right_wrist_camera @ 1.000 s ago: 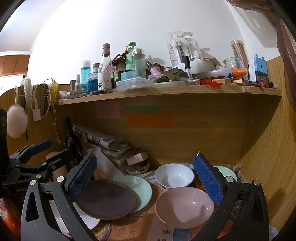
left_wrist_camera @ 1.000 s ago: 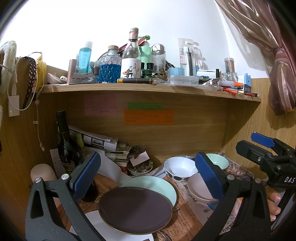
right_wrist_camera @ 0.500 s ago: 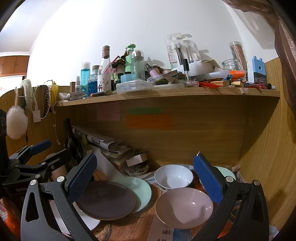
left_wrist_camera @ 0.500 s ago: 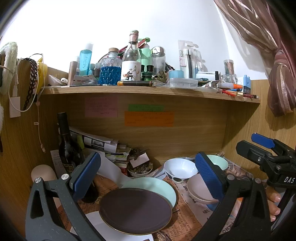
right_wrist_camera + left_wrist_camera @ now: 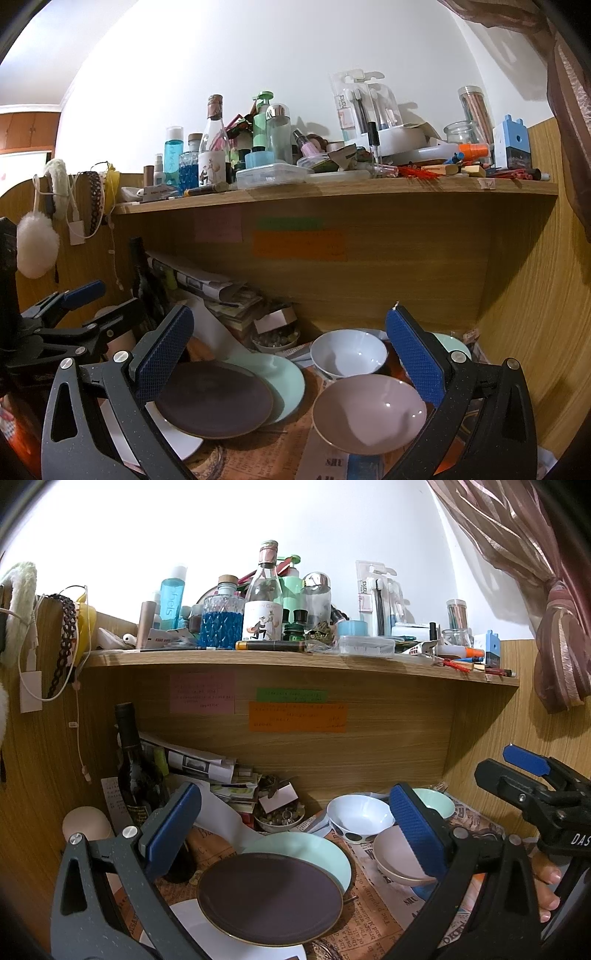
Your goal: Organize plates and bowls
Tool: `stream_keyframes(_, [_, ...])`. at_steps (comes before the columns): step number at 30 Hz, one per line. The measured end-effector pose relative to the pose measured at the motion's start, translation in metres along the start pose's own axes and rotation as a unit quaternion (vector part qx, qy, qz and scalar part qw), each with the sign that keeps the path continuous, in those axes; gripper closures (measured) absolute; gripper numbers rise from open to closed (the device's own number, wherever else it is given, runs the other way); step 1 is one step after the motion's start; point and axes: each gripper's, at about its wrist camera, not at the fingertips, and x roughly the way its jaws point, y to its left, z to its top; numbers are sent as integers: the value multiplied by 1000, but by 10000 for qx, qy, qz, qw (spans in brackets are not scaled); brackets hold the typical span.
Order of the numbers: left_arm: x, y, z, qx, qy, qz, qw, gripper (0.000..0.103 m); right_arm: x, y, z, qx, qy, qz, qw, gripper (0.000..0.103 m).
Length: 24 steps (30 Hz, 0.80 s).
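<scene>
While both pairs of tongs hang released and empty above the dishes, the relation that matters is which dish sits in front of which pair. The left tongs look straight down their fingers at the dark plate, which lies just ahead and below, centred between the two pads. That plate rests on the mint plate, overlapping it on the side nearer the tongs, and a white plate shows beneath its near left edge. Being round, the plates offer no long axis; a rim grip from the near edge looks the likely way in.

The right tongs face the pink bowl, which sits just ahead and slightly toward the right pad. Beyond it stands the white bowl, with a mint bowl largely hidden behind the right pad. All of this lies on the newspaper-covered table under the shelf.

So the left hand is nearer the plates and the right hand nearer the bowls. My judgement is that sorting has hardly begun: the plates overlap loosely and the bowls stand apart, unstacked.
</scene>
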Motion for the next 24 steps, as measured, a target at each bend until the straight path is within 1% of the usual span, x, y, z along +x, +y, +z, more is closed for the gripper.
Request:
stream_keyframes(8, [-2,0,0,13,-17,4,10000,0,0,1,0,11,-12,24,10000,0])
stream_keyframes(24, [0,5,-2,-50,94,-2,9999,0,1,3,-1,80,9,46,10000,0])
